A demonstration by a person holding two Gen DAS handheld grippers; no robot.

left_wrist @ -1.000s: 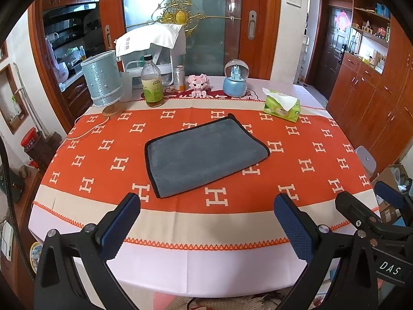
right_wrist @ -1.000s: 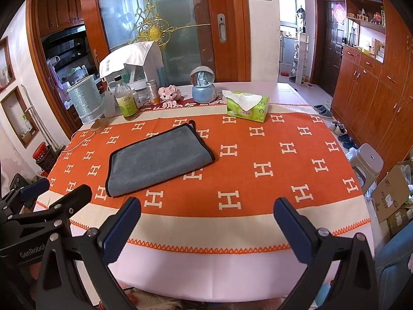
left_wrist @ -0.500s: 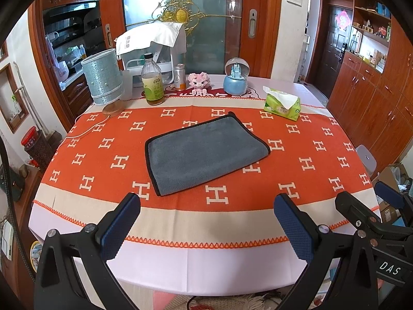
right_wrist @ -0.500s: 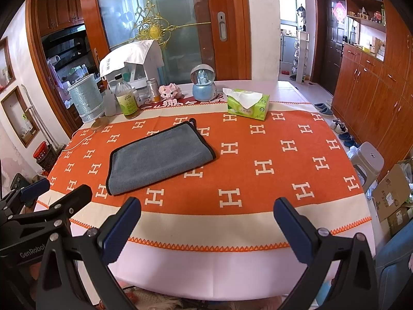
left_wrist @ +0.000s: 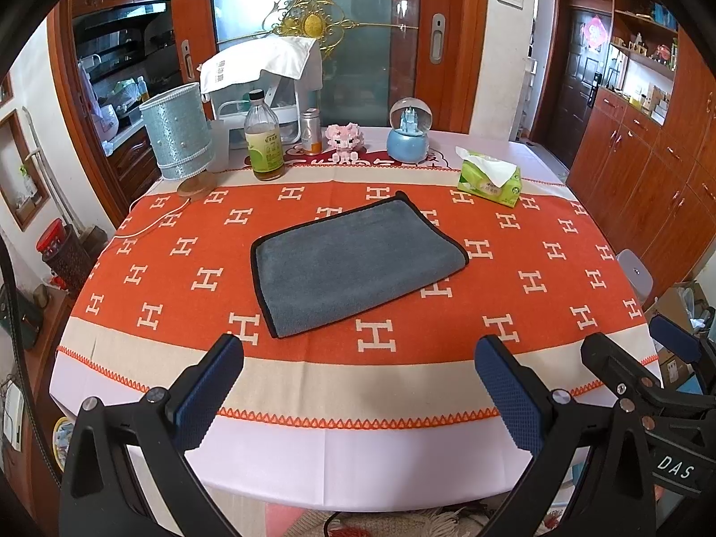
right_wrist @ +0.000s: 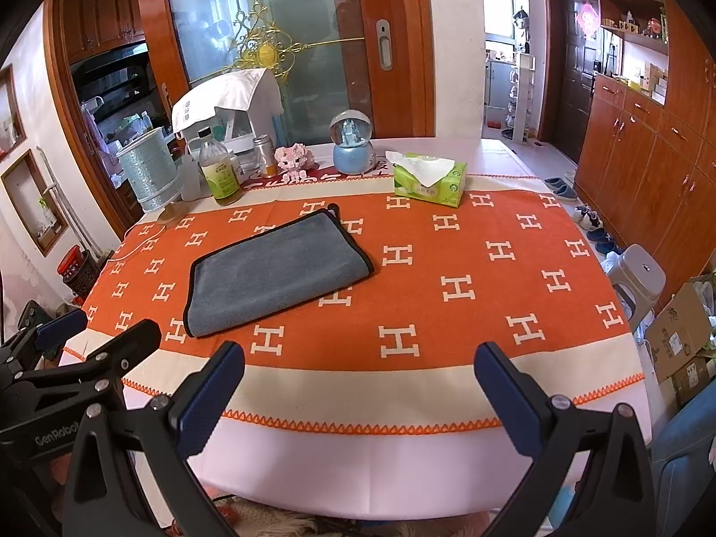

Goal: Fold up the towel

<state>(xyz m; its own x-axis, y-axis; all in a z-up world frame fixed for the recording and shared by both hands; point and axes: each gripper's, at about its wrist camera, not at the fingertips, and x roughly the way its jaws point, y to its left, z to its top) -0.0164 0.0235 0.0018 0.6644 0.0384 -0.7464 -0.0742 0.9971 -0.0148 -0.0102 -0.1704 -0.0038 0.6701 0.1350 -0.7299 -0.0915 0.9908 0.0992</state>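
Note:
A grey towel with black edging [left_wrist: 353, 264] lies flat, folded over, on the orange tablecloth [left_wrist: 514, 268]; it also shows in the right wrist view [right_wrist: 275, 270]. My left gripper [left_wrist: 358, 385] is open and empty, held back over the table's near edge, well short of the towel. My right gripper [right_wrist: 358, 385] is open and empty too, near the front edge, to the right of the towel. The right gripper shows at the right edge of the left wrist view [left_wrist: 626, 358].
Along the table's far side stand a silver lamp [left_wrist: 176, 134], a bottle [left_wrist: 264, 138], a small can [left_wrist: 310, 131], a pink toy [left_wrist: 343, 138], a snow globe [left_wrist: 409, 132] and a green tissue pack [left_wrist: 490, 179]. A grey stool [right_wrist: 637, 273] and boxes [right_wrist: 675, 326] stand right of the table.
Both views have shifted very slightly; the grippers stay open and empty. The towel has not moved.

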